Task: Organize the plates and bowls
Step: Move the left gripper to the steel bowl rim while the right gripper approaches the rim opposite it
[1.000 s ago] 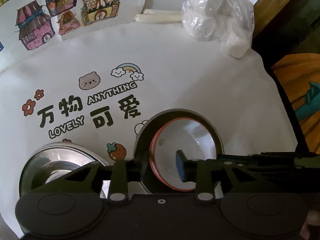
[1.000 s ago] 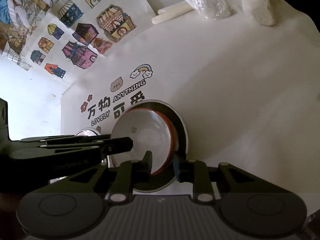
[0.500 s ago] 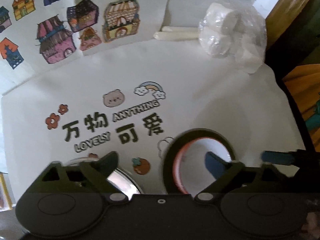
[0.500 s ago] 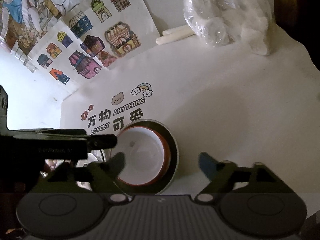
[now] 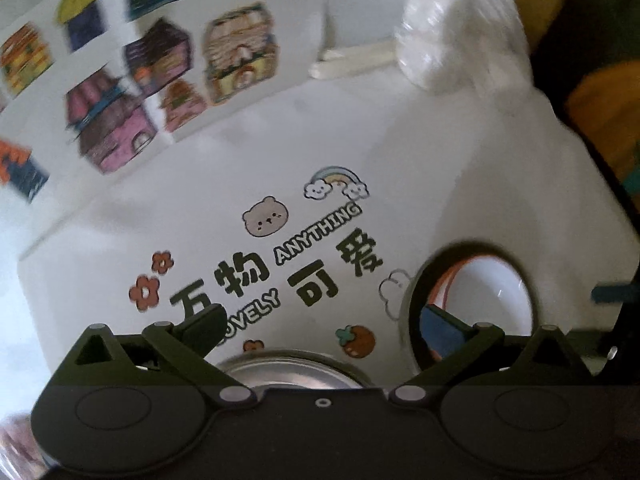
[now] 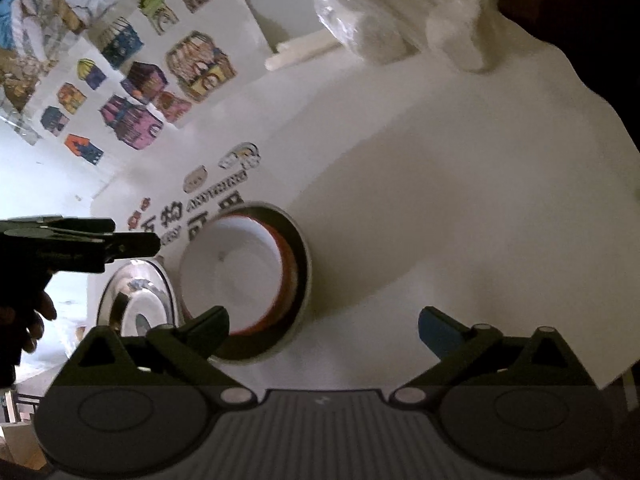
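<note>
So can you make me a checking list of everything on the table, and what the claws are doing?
Surface: white table cover printed with cartoon stickers and lettering.
Job's things: orange-rimmed white bowl nested in a dark-rimmed bowl; steel bowl beside them on the left.
Clutter: clear plastic bag of white lumps and a white stick at the far edge.
Claws: left claw open, empty, over the steel bowl; right claw open, empty, near the nested bowls.
Cables: nothing seen.
Surroundings: house drawings on the wall; dark area to the right.
</note>
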`<control>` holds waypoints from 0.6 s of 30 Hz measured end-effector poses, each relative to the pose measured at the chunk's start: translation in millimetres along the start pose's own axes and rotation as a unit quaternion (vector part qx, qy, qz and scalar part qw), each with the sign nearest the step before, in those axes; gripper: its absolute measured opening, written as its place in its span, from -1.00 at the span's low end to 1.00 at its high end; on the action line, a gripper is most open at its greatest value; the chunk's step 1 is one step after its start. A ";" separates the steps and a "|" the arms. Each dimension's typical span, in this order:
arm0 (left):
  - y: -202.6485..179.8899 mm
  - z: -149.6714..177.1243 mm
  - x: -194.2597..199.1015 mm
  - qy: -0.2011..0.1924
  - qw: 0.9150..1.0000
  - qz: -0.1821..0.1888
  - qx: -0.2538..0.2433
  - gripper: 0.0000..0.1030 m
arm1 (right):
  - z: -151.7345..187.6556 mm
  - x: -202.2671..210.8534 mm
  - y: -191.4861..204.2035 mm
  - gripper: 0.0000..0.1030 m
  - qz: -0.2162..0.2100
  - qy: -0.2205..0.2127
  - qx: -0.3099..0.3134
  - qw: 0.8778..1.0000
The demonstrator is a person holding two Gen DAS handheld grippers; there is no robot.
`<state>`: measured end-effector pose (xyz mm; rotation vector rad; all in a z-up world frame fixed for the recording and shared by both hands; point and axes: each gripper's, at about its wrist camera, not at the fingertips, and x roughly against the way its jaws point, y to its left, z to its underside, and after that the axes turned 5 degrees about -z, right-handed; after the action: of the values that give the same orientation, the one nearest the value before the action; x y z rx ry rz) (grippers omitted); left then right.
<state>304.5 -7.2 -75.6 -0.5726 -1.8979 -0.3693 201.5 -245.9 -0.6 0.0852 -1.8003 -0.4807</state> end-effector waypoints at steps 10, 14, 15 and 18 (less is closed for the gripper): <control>-23.8 -2.4 -13.6 0.021 0.996 -0.001 -0.092 0.99 | 11.0 -7.0 -9.6 0.99 0.011 0.018 -0.020 1.000; -28.4 -3.7 -17.3 0.029 0.993 -0.011 -0.118 0.99 | 11.8 -9.5 -9.0 0.99 0.011 0.023 -0.018 1.000; -28.9 -4.0 -18.4 0.031 0.992 -0.011 -0.121 0.99 | 11.6 -10.4 -8.9 0.99 0.011 0.025 -0.018 0.999; -31.0 -5.3 -20.9 0.034 0.991 -0.017 -0.132 0.99 | 11.5 -13.6 -8.9 0.99 0.016 0.028 -0.018 0.999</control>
<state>298.2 -40.4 -92.6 -0.6945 -1.8077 -0.6607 192.9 -246.7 -18.6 0.0443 -1.7344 -0.4837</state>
